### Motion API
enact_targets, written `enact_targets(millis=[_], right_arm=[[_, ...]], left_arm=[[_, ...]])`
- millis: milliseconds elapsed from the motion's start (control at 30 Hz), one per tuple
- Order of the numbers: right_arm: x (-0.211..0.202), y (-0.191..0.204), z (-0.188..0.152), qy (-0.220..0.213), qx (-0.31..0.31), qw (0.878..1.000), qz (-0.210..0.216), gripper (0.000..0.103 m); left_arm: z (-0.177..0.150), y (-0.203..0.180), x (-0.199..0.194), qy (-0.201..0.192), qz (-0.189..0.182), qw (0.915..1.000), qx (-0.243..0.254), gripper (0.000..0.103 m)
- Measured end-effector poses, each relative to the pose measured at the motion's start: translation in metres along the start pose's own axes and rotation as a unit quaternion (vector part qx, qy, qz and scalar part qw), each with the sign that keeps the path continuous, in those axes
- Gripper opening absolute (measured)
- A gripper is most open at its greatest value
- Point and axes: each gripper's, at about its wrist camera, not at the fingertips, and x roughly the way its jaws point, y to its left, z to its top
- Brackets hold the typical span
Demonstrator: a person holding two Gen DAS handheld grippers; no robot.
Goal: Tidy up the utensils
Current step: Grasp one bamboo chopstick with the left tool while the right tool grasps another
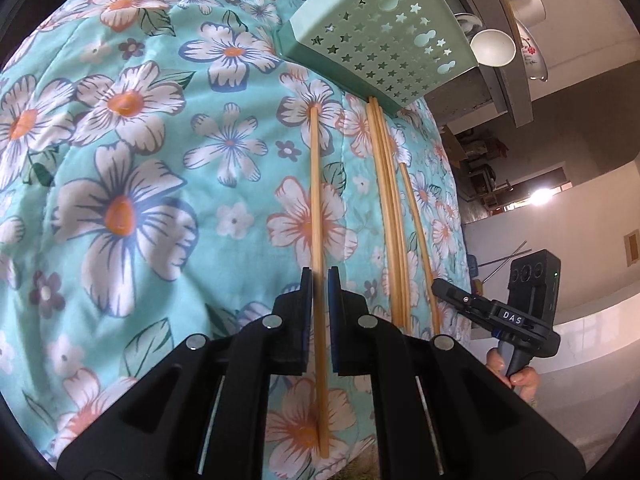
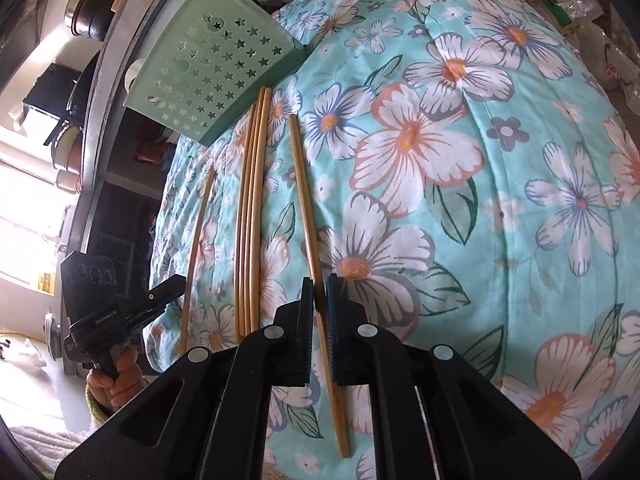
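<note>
chopsticks (image 1: 394, 220) lie bundled near the green basket (image 1: 380, 36); left gripper (image 1: 319, 280) and right gripper (image 2: 319, 286) each straddle a lone chopstick (image 1: 318, 216), fingers slightly spread.

a turquoise quilt (image 1: 140, 160) with white, peach and blue flowers fills the frame. tan bamboo chopsticks (image 1: 390, 216) lie centre-right. a mint-green basket (image 1: 384, 40) with star cutouts sits upper right.
</note>
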Motion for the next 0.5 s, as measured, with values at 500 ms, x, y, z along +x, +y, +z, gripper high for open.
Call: enact_targets(millis=[500], right_arm=[[0.02,0.04,0.049,-0.028,-0.105,0.99,-0.086,0.032]], left_arm=[[0.052,-0.044,0.018,-0.019,0.134,0.9786,0.155,0.021]])
